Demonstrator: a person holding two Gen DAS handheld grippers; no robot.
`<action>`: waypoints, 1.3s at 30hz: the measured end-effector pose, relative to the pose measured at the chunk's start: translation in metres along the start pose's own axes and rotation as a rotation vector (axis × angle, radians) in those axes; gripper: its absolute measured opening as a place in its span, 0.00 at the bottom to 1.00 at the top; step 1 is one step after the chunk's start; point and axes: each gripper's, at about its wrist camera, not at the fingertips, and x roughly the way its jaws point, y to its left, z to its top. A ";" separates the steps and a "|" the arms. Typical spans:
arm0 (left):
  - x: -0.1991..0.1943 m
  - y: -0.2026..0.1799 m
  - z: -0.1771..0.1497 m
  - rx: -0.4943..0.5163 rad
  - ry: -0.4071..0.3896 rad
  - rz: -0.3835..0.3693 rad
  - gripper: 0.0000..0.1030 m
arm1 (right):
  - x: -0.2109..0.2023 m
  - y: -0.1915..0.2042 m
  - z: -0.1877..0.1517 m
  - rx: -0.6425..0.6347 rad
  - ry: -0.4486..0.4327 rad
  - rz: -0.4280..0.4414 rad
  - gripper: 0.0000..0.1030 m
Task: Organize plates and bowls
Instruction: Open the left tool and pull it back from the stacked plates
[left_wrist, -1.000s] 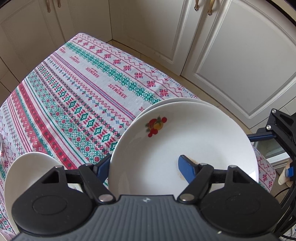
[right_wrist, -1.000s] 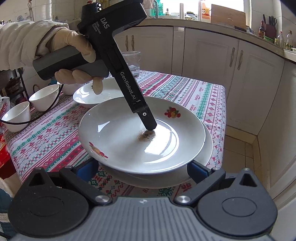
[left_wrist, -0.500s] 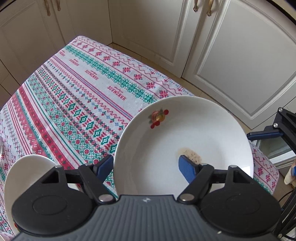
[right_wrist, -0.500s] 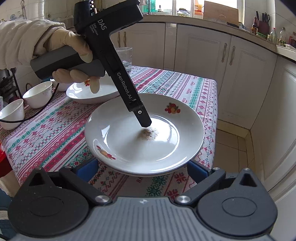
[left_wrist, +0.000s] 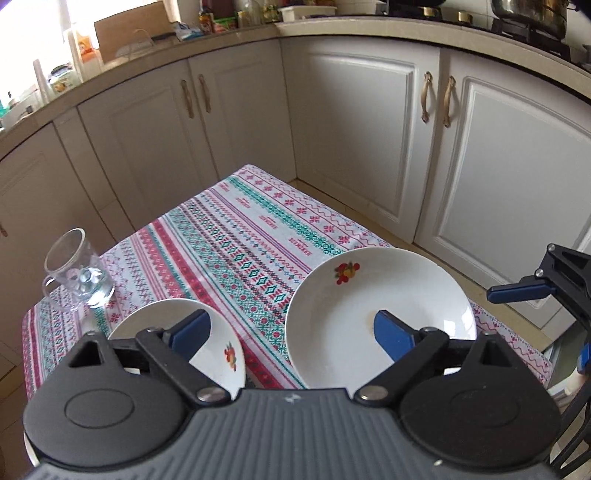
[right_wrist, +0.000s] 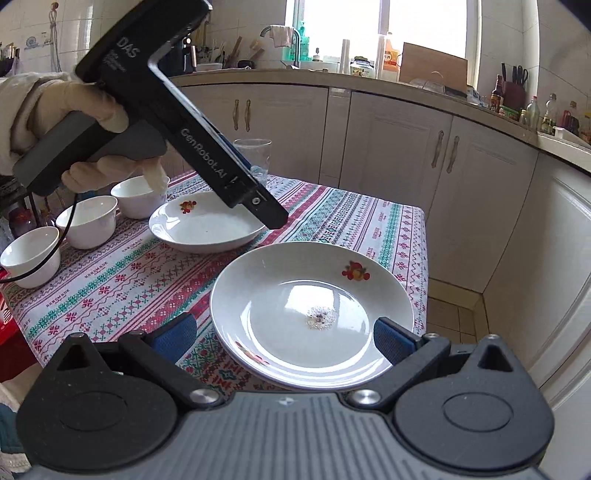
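Note:
A white plate (right_wrist: 295, 295) with a fruit print and crumbs in its middle lies on a second plate at the table's near corner, and it also shows in the left wrist view (left_wrist: 380, 295). My left gripper (left_wrist: 291, 336) hangs above the tablecloth, its jaws opening with nothing between them. From the right wrist view, its tip (right_wrist: 273, 218) is clear of both plates. My right gripper (right_wrist: 284, 338) is open, its fingers either side of the stack's near rim without pressing. A deeper white plate (right_wrist: 207, 229) lies further back, with three white bowls (right_wrist: 88, 221) to its left.
A glass mug (left_wrist: 77, 273) stands near the table's far left edge; it appears behind the left gripper in the right wrist view (right_wrist: 255, 151). The patterned tablecloth (left_wrist: 258, 251) covers a small table. White cabinets (left_wrist: 369, 140) close in behind and beside it, with tiled floor between.
The left gripper has let go of the fruit-print plate, opened and lifted up and back. That plate now rests on the lower one. The right gripper has drawn back slightly.

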 end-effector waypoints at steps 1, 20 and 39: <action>-0.006 0.000 -0.006 -0.019 -0.014 0.017 0.92 | -0.002 0.003 0.000 0.004 -0.007 -0.003 1.00; -0.011 -0.009 -0.136 -0.377 -0.039 0.335 0.92 | -0.017 0.034 0.001 -0.080 0.020 0.000 1.00; 0.037 0.024 -0.145 -0.504 -0.041 0.312 0.92 | 0.035 0.016 0.052 -0.203 0.100 0.136 1.00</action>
